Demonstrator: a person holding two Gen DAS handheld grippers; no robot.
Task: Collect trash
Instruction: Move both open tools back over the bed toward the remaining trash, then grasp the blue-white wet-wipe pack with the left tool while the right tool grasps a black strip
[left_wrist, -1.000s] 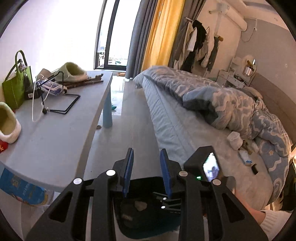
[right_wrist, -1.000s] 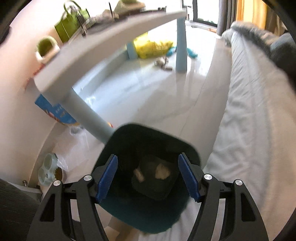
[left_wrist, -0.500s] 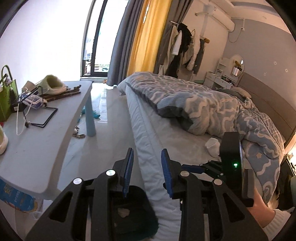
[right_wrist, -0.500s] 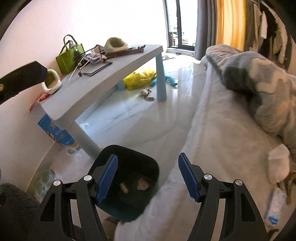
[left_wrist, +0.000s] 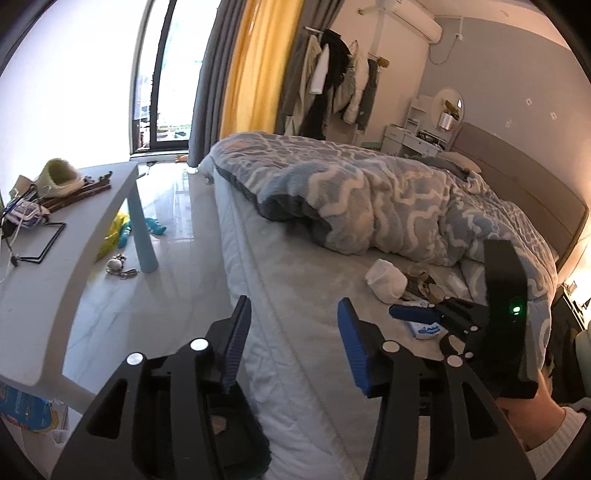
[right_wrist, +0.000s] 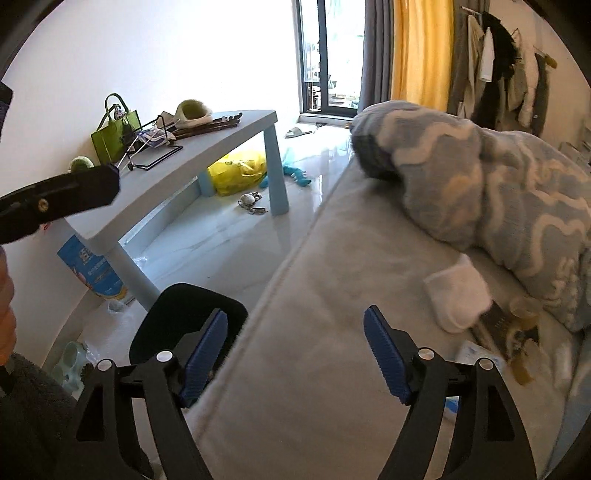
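Both grippers are hanging over the near edge of the bed (right_wrist: 314, 295), pointing down at the pale grey sheet.

The trash is sitting in a small heap on the bed, right up against the blue and white wavy blanket (left_wrist: 388, 199). In the heap: a crumpled white tissue wad (right_wrist: 458, 295), a flat blue and white packet (left_wrist: 423, 328), plus some brown and dark scraps (right_wrist: 517, 328) that are too blurry to name.

The right gripper (right_wrist: 295, 350) is empty, w/ its blue jaws spread wide; they have just been opening more. From its view the tissue wad is lying ahead and to the right of the jaws, near but not between them. In the left wrist view its blue fingertip (left_wrist: 413, 314) is showing just beside the packet.

The left gripper (left_wrist: 291, 339) is empty too, jaws partly apart and just been opening. The heap is ahead and off to its right, w/ the right gripper in between.

So the right hand is looking nearer, and prob. the one to grab. The wad is looking roundish, so no clear long side.

The dark teal plastic bin (right_wrist: 192, 317) is standing on the floor beside the bed, low and left, behind both grippers. Some bits are already lying inside, seen from the left wrist.
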